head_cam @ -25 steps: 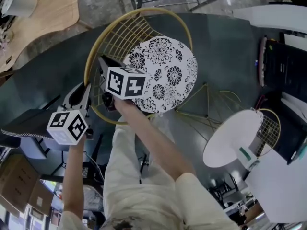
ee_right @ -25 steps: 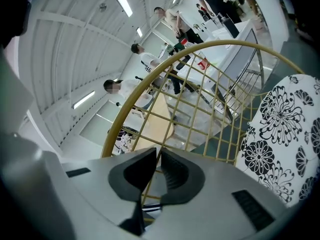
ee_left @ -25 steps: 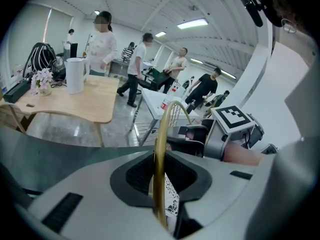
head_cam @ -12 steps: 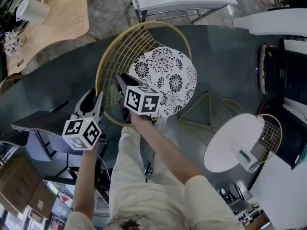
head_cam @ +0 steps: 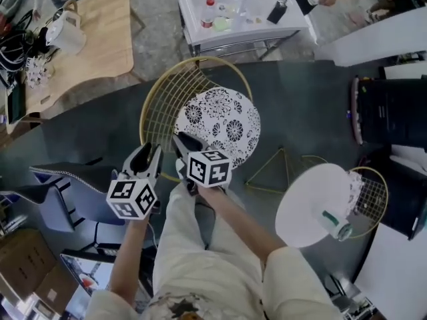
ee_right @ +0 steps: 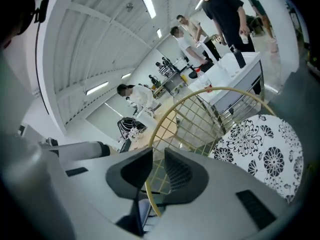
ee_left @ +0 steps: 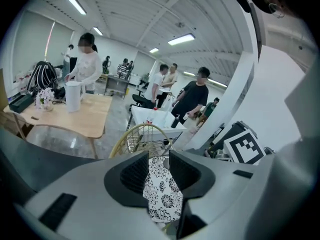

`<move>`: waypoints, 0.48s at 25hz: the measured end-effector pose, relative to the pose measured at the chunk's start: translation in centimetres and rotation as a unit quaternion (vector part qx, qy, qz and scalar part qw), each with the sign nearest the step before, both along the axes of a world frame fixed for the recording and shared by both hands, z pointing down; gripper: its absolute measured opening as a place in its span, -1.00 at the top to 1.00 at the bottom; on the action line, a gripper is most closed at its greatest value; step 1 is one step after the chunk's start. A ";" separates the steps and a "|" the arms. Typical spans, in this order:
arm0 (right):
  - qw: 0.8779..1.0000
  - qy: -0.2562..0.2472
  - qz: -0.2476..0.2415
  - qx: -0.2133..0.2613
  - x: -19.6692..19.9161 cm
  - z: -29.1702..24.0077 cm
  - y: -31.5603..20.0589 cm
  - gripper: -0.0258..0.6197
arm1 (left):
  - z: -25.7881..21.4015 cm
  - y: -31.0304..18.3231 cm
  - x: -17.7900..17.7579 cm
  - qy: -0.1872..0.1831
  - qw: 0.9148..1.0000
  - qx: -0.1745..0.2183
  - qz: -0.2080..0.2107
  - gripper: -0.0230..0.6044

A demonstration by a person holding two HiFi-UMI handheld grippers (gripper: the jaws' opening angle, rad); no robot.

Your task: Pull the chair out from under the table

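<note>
The chair has a gold wire back (head_cam: 163,102) and a round black-and-white floral cushion (head_cam: 220,122). It stands on the dark floor, just in front of the white table (head_cam: 200,35). My left gripper (head_cam: 148,153) hovers at the chair's near left rim, open, and only the distant cushion (ee_left: 161,186) shows through its gap (ee_left: 159,159). My right gripper (head_cam: 181,142) hangs over the near rim beside it, also open. In the right gripper view its jaws (ee_right: 159,164) stand apart, with the thin gold rim (ee_right: 200,99) seen beyond them, untouched.
A wooden table (head_cam: 93,52) with a white kettle (head_cam: 67,32) stands at upper left. A second wire chair with a plain white cushion (head_cam: 313,205) is at lower right, a black case (head_cam: 393,112) at right and a grey chair (head_cam: 67,185) at left. People stand beyond the white table (ee_left: 145,116).
Both grippers have lifted off the chair's left rim and drawn back toward me. The white table has come into sight above the chair.
</note>
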State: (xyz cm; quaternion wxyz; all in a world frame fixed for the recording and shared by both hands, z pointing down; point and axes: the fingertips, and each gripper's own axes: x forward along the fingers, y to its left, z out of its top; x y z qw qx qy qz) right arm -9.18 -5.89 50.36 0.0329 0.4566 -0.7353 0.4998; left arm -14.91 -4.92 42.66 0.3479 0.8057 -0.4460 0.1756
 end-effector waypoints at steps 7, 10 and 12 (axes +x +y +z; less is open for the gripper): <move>0.997 0.038 -0.041 0.051 3.9 -7.3 4.2 0.74 | -5.3 3.7 3.3 0.027 1.000 0.006 0.011 0.53; 0.996 0.042 -0.055 0.063 5.5 -10.6 6.7 0.75 | -7.8 5.4 4.4 0.039 0.999 0.005 0.009 0.53; 0.992 0.051 -0.071 0.086 6.9 -13.2 7.9 0.76 | -9.9 6.3 5.8 0.042 0.999 0.018 0.013 0.53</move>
